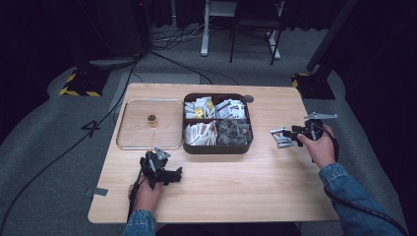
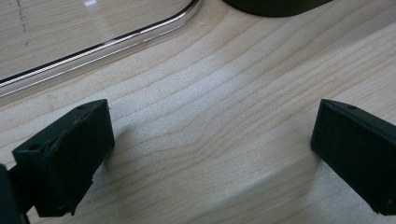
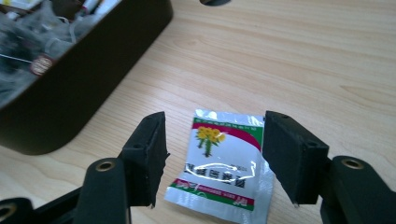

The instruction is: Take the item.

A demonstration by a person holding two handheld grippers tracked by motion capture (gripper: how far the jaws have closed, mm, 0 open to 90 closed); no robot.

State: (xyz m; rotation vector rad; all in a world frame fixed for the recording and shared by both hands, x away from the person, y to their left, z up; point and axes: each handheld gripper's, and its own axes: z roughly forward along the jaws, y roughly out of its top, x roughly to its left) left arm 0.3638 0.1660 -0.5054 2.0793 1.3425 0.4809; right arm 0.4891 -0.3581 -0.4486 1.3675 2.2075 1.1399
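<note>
Counter of pale wood carries a dark brown box with four compartments, and this box is the landmark for all places that follow. Inside the box lie many small packets, white ones in the far compartments and clear wrapped ones in the near right compartment; the print on them is too small to read. Just beside the box, on its left side, a clear flat lid with a metal rim lies on the counter, with a small round knob in its middle. In front of the box and to the left, near the corner of the lid, a hand holds the left tongs low over the counter. In the left gripper view these tongs are spread wide with only bare wood between the two black jaws, and the lid rim runs across just beyond them. To the right of the box, a little apart from its wall, the other hand holds the right tongs, which point toward the box. In the right gripper view the right tongs are spread, and a small silver packet with yellow flowers, a red band and green edges lies flat on the counter between the jaws. The jaws stand on both sides of the packet; I cannot tell if they touch it. The box wall rises near the packet, on the left in that view.
</note>
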